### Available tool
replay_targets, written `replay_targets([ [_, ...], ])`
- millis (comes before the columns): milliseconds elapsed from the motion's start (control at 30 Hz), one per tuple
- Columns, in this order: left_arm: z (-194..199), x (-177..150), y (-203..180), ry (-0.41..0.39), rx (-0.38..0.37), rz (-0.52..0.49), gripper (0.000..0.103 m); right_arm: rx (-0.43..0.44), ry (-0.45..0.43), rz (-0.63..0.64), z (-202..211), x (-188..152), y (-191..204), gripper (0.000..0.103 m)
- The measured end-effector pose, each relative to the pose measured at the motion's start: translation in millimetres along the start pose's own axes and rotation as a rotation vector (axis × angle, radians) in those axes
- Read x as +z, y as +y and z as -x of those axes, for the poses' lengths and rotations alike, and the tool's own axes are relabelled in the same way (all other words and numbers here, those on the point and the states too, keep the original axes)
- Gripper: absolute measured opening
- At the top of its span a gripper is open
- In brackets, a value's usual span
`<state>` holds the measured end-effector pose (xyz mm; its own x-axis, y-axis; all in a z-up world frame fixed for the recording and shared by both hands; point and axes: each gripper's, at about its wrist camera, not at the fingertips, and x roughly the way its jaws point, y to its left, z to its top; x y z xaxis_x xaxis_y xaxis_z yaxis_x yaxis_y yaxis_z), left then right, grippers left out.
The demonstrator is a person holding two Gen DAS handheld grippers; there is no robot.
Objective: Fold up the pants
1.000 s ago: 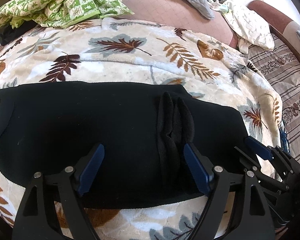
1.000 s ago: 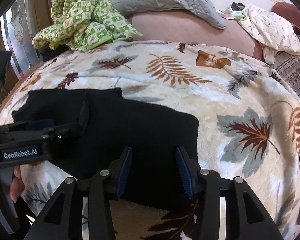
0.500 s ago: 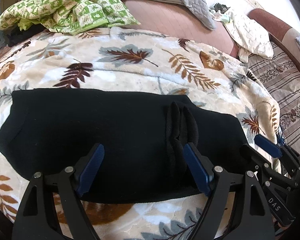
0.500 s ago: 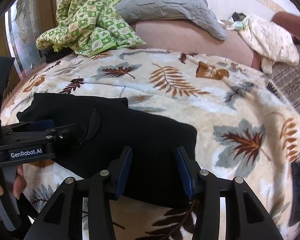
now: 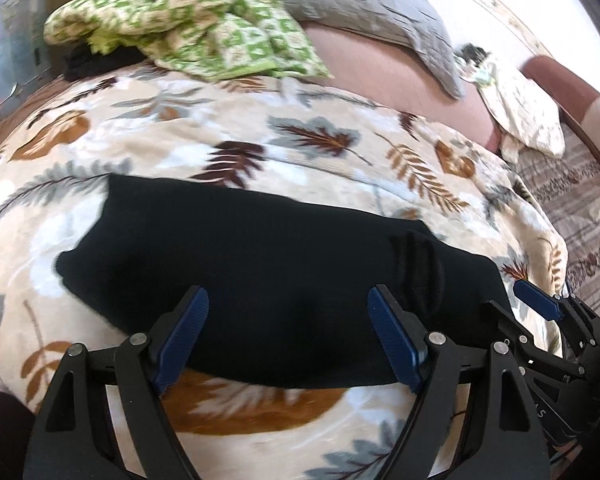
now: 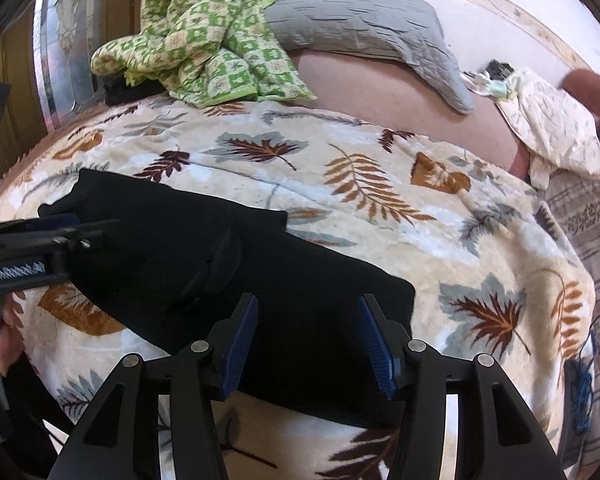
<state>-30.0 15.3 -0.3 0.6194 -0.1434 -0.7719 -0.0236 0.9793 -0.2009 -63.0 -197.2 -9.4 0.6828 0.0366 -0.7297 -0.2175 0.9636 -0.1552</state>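
Note:
Black pants [image 5: 260, 280] lie folded in a long flat strip across a leaf-patterned blanket [image 5: 340, 152], with a bunched ridge of fabric right of their middle. My left gripper [image 5: 288, 332] hovers open above their near edge, nothing between its blue pads. In the right wrist view the same pants [image 6: 300, 292] run from the left down to the near centre. My right gripper [image 6: 308, 336] hangs over their right end; its jaws are opening and no cloth is between them. The left gripper's body [image 6: 40, 240] shows at that view's left edge.
A green checked quilt [image 6: 196, 40] and a grey pillow [image 6: 360, 24] lie at the back of the bed. A pale floral cloth [image 6: 552, 132] sits at the back right, over a striped cover [image 5: 580, 216]. A person's fingers [image 6: 8, 340] show at the left edge.
Both grippers have pulled back and risen, so the pants look smaller and more of the blanket shows. The right gripper's jaws stand wider than before.

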Motion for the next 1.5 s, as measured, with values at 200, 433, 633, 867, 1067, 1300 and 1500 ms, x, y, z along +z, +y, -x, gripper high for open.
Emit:
replay_targets([
  [200,19,-6,41,-0.023,0.028,0.09,0.082,0.046,-0.009,0.062,-9,14,27,0.056],
  [433,32,-18,90,-0.005,0.05,0.25,0.083,0.223,-0.033,0.102,-29,48,63,0.063],
  [633,21,-29,121,0.022,0.102,0.378,0.085,0.368,-0.04,0.19,-58,85,110,0.071],
  [867,2,-26,133,0.031,0.114,0.424,0.088,0.48,-0.032,0.294,-95,123,171,0.074],
  [1067,-8,-18,131,0.002,0.108,0.423,0.102,0.569,0.011,0.386,-124,135,212,0.074],
  [1300,-1,-21,135,-0.017,0.065,0.455,0.103,0.644,0.047,0.378,-141,129,226,0.035],
  [1500,-1,-21,139,-0.021,0.028,0.505,0.103,0.67,0.058,0.339,-142,130,219,0.031],
])
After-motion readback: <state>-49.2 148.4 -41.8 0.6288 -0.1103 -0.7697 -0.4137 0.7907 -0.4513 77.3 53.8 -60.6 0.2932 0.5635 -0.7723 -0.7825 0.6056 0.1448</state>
